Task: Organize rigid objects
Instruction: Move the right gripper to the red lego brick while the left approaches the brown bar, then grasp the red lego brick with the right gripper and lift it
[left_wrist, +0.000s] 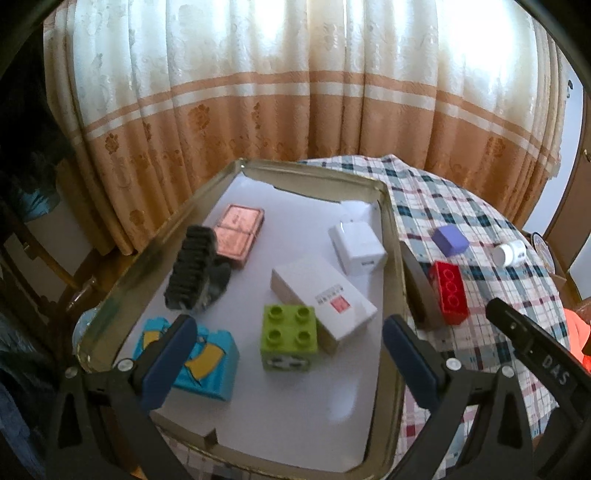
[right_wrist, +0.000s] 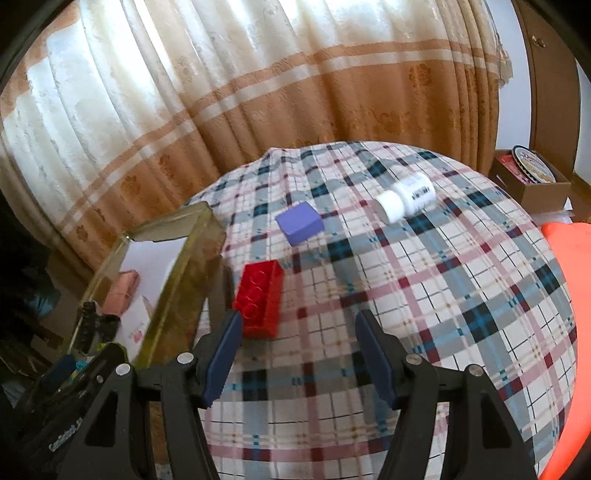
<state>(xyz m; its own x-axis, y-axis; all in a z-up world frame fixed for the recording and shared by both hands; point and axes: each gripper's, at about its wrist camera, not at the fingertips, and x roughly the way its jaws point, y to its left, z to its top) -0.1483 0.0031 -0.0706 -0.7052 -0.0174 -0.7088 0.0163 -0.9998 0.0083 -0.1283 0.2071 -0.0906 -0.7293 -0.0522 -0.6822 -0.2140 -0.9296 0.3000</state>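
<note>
A metal tray (left_wrist: 395, 236) holds a green brick (left_wrist: 290, 338), a cyan brick (left_wrist: 210, 363), a white box (left_wrist: 325, 297), a white charger (left_wrist: 358, 249), a pink box (left_wrist: 240, 232) and a black ridged part (left_wrist: 194, 267). My left gripper (left_wrist: 288, 354) is open and empty above the tray's near end. On the plaid cloth lie a red brick (right_wrist: 260, 301), a purple cube (right_wrist: 300, 223) and a white bottle (right_wrist: 406, 197). My right gripper (right_wrist: 297, 354) is open and empty, just right of the red brick.
The tray's side wall (right_wrist: 184, 280) stands left of the red brick. A curtain (right_wrist: 258, 92) hangs behind the round table. A cardboard box (right_wrist: 535, 181) sits at the far right. Something orange (right_wrist: 576, 332) is at the right edge.
</note>
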